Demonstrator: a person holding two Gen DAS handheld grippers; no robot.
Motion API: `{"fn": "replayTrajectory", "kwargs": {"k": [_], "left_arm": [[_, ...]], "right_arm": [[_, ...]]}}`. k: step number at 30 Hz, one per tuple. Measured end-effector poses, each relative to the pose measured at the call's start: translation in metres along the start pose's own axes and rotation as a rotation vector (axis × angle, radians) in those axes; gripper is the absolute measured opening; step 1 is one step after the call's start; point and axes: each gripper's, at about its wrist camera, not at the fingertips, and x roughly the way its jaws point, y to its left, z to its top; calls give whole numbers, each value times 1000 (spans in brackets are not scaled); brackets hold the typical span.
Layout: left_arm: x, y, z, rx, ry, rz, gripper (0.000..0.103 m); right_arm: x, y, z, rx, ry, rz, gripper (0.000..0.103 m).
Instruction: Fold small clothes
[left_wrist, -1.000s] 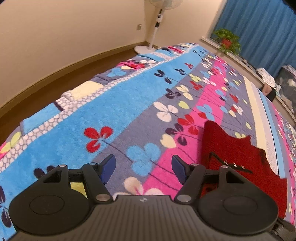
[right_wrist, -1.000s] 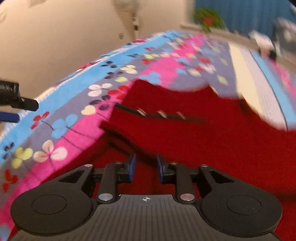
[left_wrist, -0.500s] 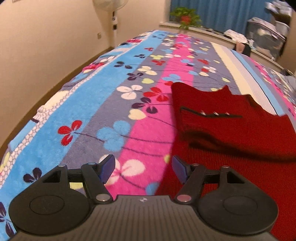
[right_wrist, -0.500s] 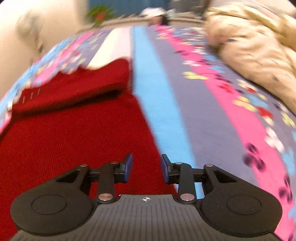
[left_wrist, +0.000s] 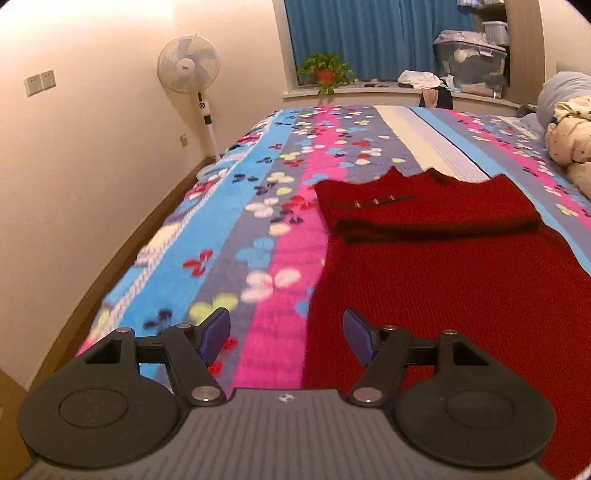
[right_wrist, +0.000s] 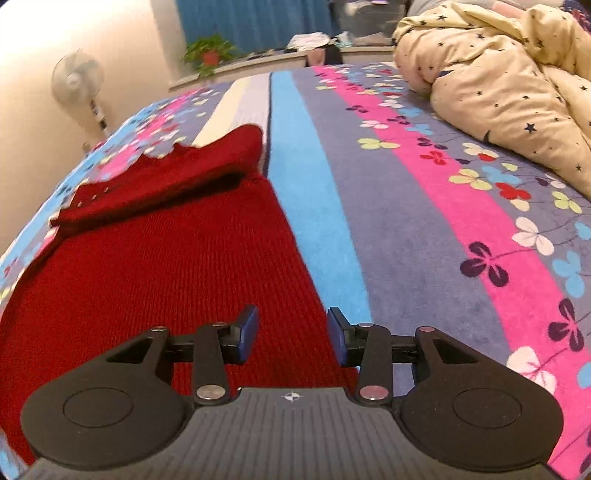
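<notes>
Left wrist view: the left hand-held gripper (left_wrist: 286, 334) gapes wide with nothing in it, above the red knit garment's (left_wrist: 443, 280) left edge on the flowered bedspread (left_wrist: 229, 229); its folded part lies at 12 o'clock. The right hand-held gripper (right_wrist: 291, 334), also parted and carrying nothing, hangs over the garment's right edge. A cream duvet (right_wrist: 498, 70) sits at 2 o'clock.

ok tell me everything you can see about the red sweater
The red sweater is a dark red ribbed knit lying flat on the floral blanket. Its far part is folded back over the body, forming a thicker band with a dark strip bearing small pale studs. Both tongs, left and right, are open over its near side edges, gripping nothing.
</notes>
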Motion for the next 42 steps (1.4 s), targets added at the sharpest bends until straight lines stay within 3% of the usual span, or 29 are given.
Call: {"fn": "replayTrajectory", "kwargs": {"k": [2,4,5,9,14,18,22,32,42], "left_arm": [[-1,-4,-26,5,23,-6,71],[7,-10,-44,41,117,4,51],[11,-10,-48,44,152,8,47],[16,-7,-50,63,119,-11,47],[39,6,-63,-16,269,-67,47],[43,6,-69,-30,319,-89,49],[47,3,-76,12,353,-52,50],[47,7,-81,1,378,-82,52],[48,11,-81,-33,395,-100,52]], "right_arm": [[-2,-4,-3,13,18,8,45],[-4,-9,-4,35,27,1,45],[-4,-12,-4,49,32,-3,46],[-3,-23,-7,103,58,2,47],[9,-28,-13,122,133,-26,52],[20,-31,-18,121,189,-37,52],[29,-28,-22,105,238,-47,53],[40,-16,-24,64,242,-81,63],[36,-9,-24,16,225,-71,46]]}}
